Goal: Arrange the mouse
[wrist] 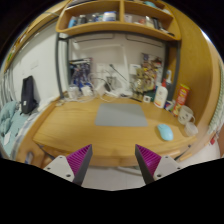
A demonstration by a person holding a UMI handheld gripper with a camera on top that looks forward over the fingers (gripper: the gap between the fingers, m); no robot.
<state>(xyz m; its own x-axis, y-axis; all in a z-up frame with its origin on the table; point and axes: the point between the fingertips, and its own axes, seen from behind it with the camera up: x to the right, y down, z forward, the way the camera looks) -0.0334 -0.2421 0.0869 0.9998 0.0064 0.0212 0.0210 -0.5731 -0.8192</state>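
A light blue mouse [165, 132] lies on the wooden desk [70, 125], to the right of a grey mouse mat [121, 115] at the desk's middle. My gripper [113, 160] is well back from the desk's front edge, with both far beyond the fingers. Its magenta-padded fingers [79, 158] stand wide apart with nothing between them. The mouse is ahead and to the right of the right finger.
Bottles and small items [160, 95] crowd the desk's back right. A white mug [185, 116] stands right of the mouse. Wooden shelves [115, 20] hang above. A dark object [29, 93] and cloth [10, 125] are at the left.
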